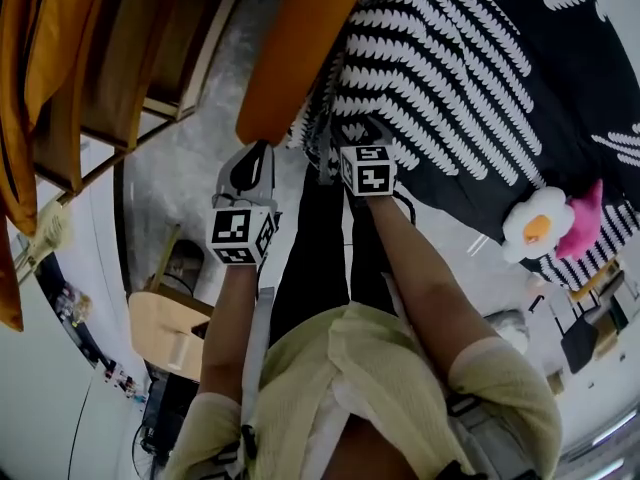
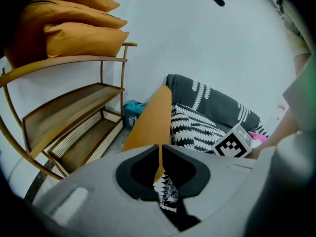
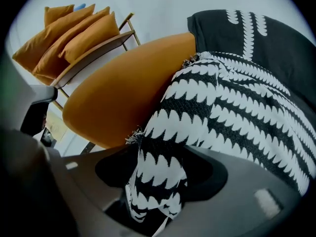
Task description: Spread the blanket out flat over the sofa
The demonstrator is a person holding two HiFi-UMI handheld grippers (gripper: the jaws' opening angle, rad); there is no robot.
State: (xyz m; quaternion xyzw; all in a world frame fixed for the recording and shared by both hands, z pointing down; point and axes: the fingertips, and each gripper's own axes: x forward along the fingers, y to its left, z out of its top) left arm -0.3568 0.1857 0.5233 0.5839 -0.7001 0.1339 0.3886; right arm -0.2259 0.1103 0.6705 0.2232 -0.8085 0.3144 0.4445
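Left gripper point(image 2: 159, 158): jaws pressed together on the blanket point(image 1: 450, 78) hem. Right gripper point(image 3: 158, 168): jaws spread, fabric loose between them. Blanket covers the sofa point(image 1: 300, 48), bunched near its left arm. I advise re-pinching right, then drawing both corners apart, taut

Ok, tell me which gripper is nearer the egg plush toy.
Right. The right gripper sits at the edge of the blanket, left of the egg plush toy; the left gripper is farther left, by the orange sofa arm.
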